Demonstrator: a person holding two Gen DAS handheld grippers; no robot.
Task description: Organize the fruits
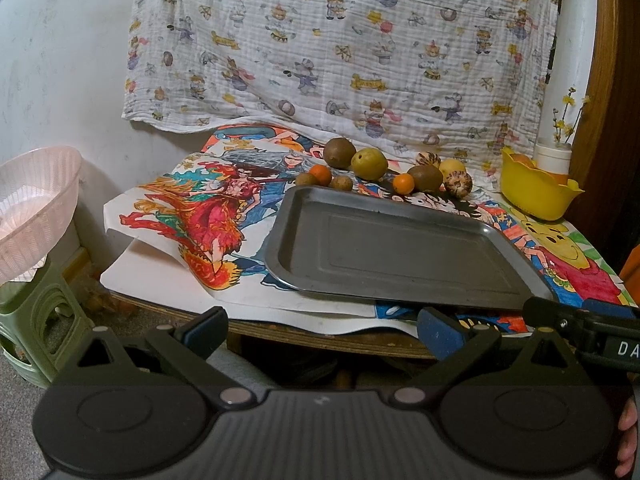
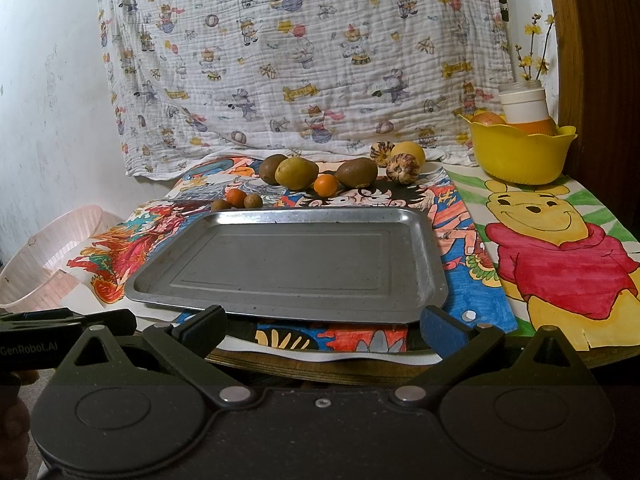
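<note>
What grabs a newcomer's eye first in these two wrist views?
The bare metal tray fills the middle of the table, lying on bright cartoon drawings. Behind its far edge sits a loose row of fruits, browns, small oranges and striped ones, none on the tray. A yellow bowl stands at the far right corner; both the left gripper and right gripper hang open at the near edge.

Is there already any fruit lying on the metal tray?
No, the metal tray is bare; the fruits lie behind it on the drawings.
</note>
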